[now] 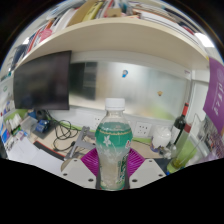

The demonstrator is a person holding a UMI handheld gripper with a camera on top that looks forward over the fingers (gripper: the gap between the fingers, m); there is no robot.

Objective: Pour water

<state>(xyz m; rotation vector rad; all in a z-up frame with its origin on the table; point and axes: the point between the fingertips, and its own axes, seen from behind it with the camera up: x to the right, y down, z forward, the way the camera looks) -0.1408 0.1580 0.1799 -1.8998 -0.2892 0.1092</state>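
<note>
A clear plastic water bottle [113,148] with a white cap and a green label stands upright between my fingers. My gripper [112,168] is shut on the bottle, with both magenta pads [90,162] pressed against its lower body. The bottle appears lifted above the desk. The bottle's base is hidden below the fingers.
A dark monitor [42,82] stands on the desk to the left, with cables [62,132] and small items beside it. A green cup [186,152] and a black object sit at the right. A shelf with books [100,15] runs overhead.
</note>
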